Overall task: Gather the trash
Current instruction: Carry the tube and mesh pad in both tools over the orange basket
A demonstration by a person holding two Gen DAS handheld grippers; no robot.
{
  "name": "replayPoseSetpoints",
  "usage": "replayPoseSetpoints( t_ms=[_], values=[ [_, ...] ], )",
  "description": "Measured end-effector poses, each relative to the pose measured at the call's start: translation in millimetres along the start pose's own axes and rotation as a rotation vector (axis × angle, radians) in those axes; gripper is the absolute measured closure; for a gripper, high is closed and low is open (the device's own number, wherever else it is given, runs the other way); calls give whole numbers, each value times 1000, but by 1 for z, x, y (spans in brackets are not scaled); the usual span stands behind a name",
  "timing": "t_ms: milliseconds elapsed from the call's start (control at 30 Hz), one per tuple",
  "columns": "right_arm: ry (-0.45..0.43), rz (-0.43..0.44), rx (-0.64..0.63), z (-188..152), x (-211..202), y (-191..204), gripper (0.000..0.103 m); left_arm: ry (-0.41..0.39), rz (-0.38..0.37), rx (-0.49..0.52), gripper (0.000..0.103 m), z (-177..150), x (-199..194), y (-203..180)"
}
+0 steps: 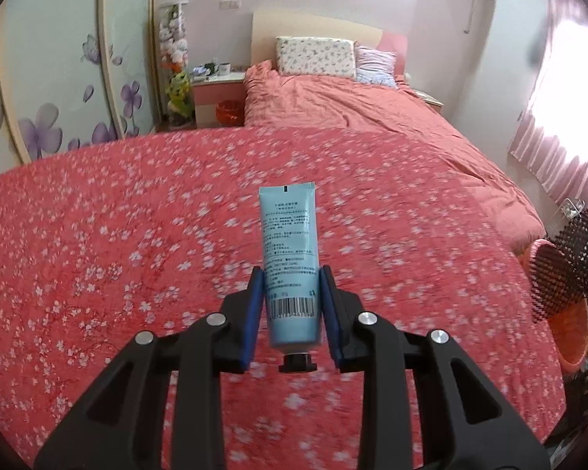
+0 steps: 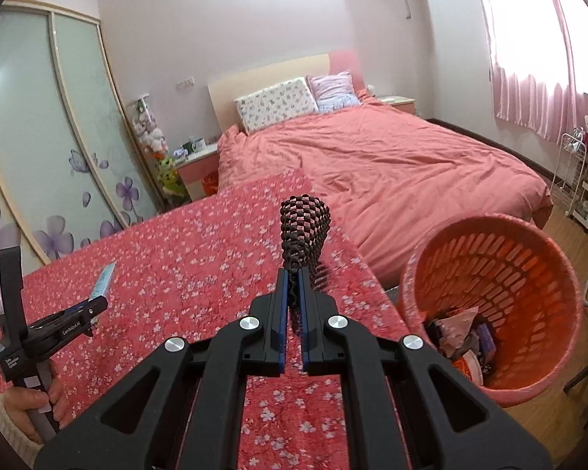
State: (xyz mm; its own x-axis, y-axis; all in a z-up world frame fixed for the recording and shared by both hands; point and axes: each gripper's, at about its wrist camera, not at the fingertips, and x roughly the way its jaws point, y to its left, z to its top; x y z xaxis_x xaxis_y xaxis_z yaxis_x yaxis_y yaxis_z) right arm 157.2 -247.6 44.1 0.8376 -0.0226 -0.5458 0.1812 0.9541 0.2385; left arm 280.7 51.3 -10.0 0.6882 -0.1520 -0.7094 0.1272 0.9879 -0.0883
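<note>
Right tool (image 2: 293, 293): jaws nearly together, clamped on the thin stem of a black mesh/woven piece (image 2: 305, 231) that sticks up past the fingertips. Lifted clear of the flowered cover (image 2: 184, 274) below it.

Left tool (image 1: 290, 301): blue pads pinching a light-blue tube (image 1: 289, 250), cap end toward the camera, crimped end pointing away. Also clear of the cover. In the right wrist view the same tool (image 2: 94, 305) shows at the left edge with the tube (image 2: 102, 280) poking out, a hand (image 2: 31, 403) on its grip.

Surface under both: a flat top draped in red floral cloth, could be a counter, can't tell what's underneath. No other loose trash visible on it in either view.

Orange basket (image 2: 501, 235) stands on the floor just beside the cover's right edge, already holding some crumpled wrappers and bits at the bottom.

Beyond: bed (image 2: 392, 168) with a plain coral duvet, nothing obvious on it.

Status, my read: earlier items binned, two pieces picked and in hand, neither dropped yet. Left: carry both over the basket and release. Mesh piece is nearer the basket; tube has further to go.
</note>
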Motion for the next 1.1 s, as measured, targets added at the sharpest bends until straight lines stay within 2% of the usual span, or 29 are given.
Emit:
replayPoseSetpoints(
  t_ms=[533, 933, 1100],
  values=[
    [-97, -62, 58, 14, -42, -53, 98, -61, -179, 147, 74, 12, -49, -117],
    [-136, -141, 126, 17, -59, -111, 98, -35, -353, 271, 74, -4, -52, -222],
    [-140, -168, 161, 18, -60, -135, 98, -8, -449, 304, 74, -13, -50, -264]
  ],
)
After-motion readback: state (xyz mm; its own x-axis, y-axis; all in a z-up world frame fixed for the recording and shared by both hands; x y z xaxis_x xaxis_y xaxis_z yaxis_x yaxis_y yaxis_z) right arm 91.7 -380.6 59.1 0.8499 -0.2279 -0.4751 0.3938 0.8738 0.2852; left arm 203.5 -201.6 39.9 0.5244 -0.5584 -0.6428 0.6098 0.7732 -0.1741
